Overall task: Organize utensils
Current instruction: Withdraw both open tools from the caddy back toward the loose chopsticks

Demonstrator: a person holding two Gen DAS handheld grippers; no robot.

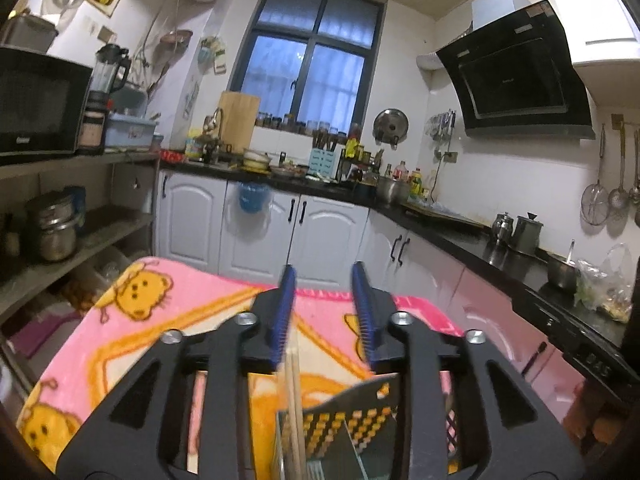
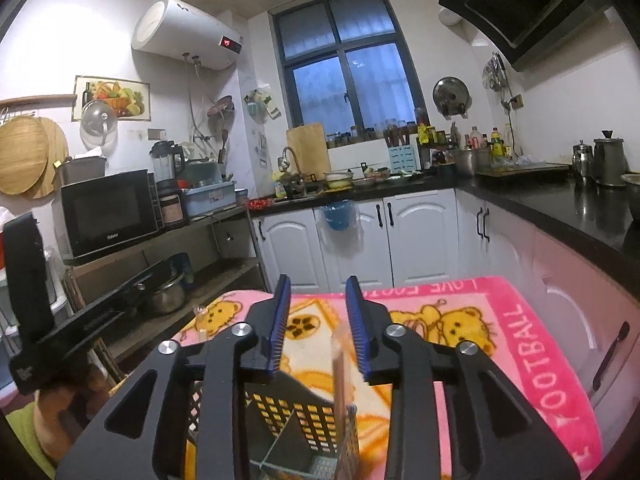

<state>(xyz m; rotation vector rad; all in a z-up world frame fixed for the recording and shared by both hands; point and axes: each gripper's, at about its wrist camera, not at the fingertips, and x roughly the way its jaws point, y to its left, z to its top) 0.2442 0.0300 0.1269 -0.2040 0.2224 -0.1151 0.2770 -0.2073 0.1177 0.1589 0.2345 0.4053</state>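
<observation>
A black perforated utensil basket (image 1: 352, 420) with inner dividers stands on the pink bear blanket (image 1: 160, 328), right below both grippers; it also shows in the right wrist view (image 2: 296, 416). My left gripper (image 1: 324, 312) is open, and wooden chopsticks (image 1: 294, 408) stand upright in the basket beside its left finger. My right gripper (image 2: 316, 320) is open above the basket. A wooden stick-like utensil (image 2: 340, 380) stands in the basket between its fingers, blurred, apart from both pads. The left gripper's body (image 2: 28, 300) shows at the left edge of the right wrist view.
The blanket (image 2: 520, 344) covers a small table. White cabinets (image 1: 260, 228) and a black counter (image 1: 500, 248) with pots and kettles run behind and to the right. A shelf with a microwave (image 2: 108, 212) and pots (image 1: 52, 228) stands left.
</observation>
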